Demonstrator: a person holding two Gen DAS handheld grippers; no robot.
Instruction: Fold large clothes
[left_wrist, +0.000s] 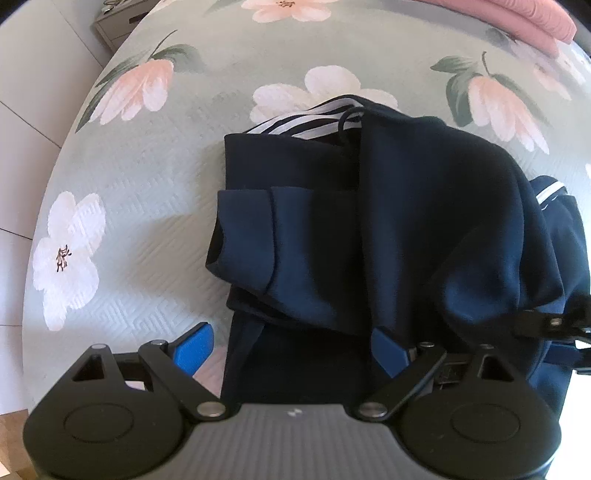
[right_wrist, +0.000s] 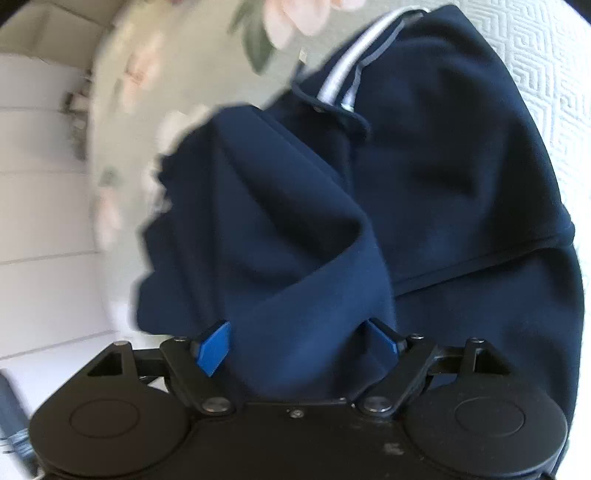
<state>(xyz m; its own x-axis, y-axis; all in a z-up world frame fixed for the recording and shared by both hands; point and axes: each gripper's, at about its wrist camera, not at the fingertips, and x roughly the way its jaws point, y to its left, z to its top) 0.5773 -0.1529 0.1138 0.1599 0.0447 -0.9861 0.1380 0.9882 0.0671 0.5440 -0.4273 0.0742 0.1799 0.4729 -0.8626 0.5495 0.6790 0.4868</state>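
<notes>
Bed cover (left_wrist: 140, 206), pale green with big flowers, fills everything ahead of both tools. On it lies the navy garment (left_wrist: 369, 221), bunched into a rough folded stack directly ahead of the left gripper (left_wrist: 291, 350) and running under it. White stripes (left_wrist: 310, 123) show at the stack's far edge, a dark drawstring (left_wrist: 345, 122) just beside them. A cuffed sleeve (left_wrist: 251, 229) lies across the stack, ahead and to the left.

Left gripper: jaws spread wide, pointing down over the near edge of the garment. One blue pad sits off the cloth on the cover, the other tucked at a fold; no pinch visible.

Right gripper (right_wrist: 299, 347): jaws spread wide too, a fold of navy cloth draped loosely between the blue pads (right_wrist: 214, 347), not pressed. View is motion-blurred. A striped waistband or collar edge (right_wrist: 343, 81) lies far ahead of it.

Step, as judged: mid-fold, top layer just laid over, stack still lumpy. Next move likely needs both tools to re-pinch an edge or press the top flap flat and square it up. Risk: loose cloth snagging on the right pads and dragging the fold open.
</notes>
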